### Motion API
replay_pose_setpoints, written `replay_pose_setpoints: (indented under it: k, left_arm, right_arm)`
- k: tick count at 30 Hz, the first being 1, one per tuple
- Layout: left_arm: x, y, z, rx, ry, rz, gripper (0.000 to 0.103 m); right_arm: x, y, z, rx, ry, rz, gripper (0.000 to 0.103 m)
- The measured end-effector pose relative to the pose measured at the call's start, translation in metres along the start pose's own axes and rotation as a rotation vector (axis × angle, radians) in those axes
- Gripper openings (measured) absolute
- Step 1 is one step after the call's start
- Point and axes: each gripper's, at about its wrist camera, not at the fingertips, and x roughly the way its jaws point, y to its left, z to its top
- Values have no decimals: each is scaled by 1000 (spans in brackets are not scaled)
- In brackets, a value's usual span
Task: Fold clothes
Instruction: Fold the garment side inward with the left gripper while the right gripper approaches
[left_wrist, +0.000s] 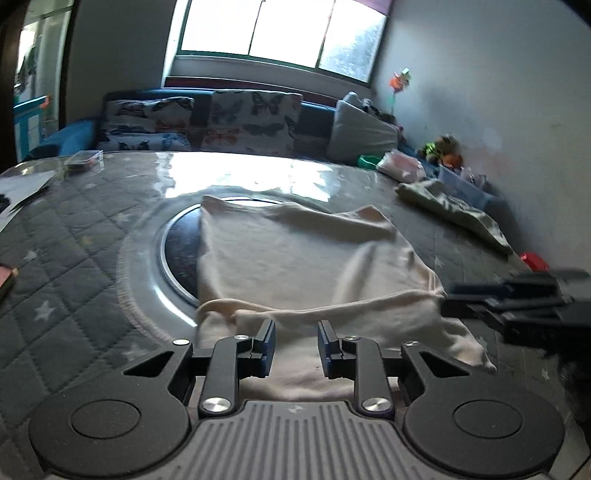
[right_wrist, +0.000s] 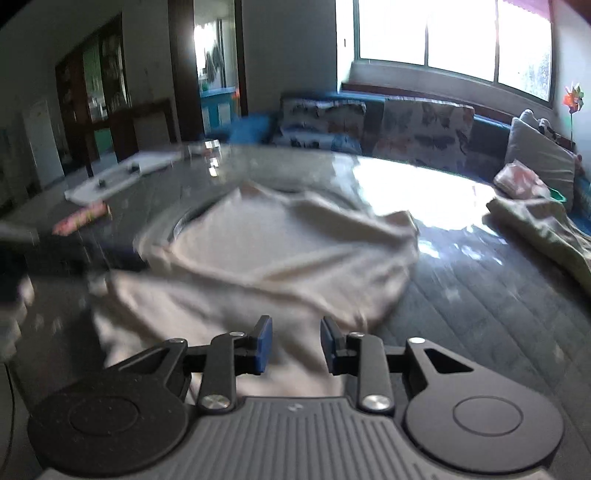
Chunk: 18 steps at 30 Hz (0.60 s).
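Left gripper (left_wrist: 296, 347) and right gripper (right_wrist: 296, 345) jaws spread, empty, over cream garment (left_wrist: 295, 254); green cloth (left_wrist: 454, 210) at 2 o'clock.

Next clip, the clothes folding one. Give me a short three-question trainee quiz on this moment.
1. True or false: the left gripper is clamped on the cream garment.
2. What lies on the table's right side? A) a green-patterned cloth B) a laptop C) shoes
3. What colour are the right gripper's pads?

Key: 1 false, its jaws stand apart. 2 A. 3 blue.
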Motion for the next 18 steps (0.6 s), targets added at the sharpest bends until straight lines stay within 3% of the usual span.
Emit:
replay_pose_setpoints:
  k: [3, 7, 12, 16, 18]
  left_arm:
    - [15, 1, 0, 2, 31, 17, 27]
    - [21, 10, -4, -11, 50, 26, 25]
    - [8, 6, -7, 22, 42, 30, 27]
    - [-1, 2, -12, 61, 54, 32, 27]
    - [-16, -2, -13, 85, 44, 22, 30]
  right_arm:
    - [23, 6, 10, -4, -17, 36, 28]
    - [47, 2, 3, -22, 56, -7, 28]
    - [21, 9, 0, -99, 11, -14, 28]
    - [30, 19, -13, -169, 76, 22, 32]
    - [26, 21, -17, -200, 67, 13, 32]
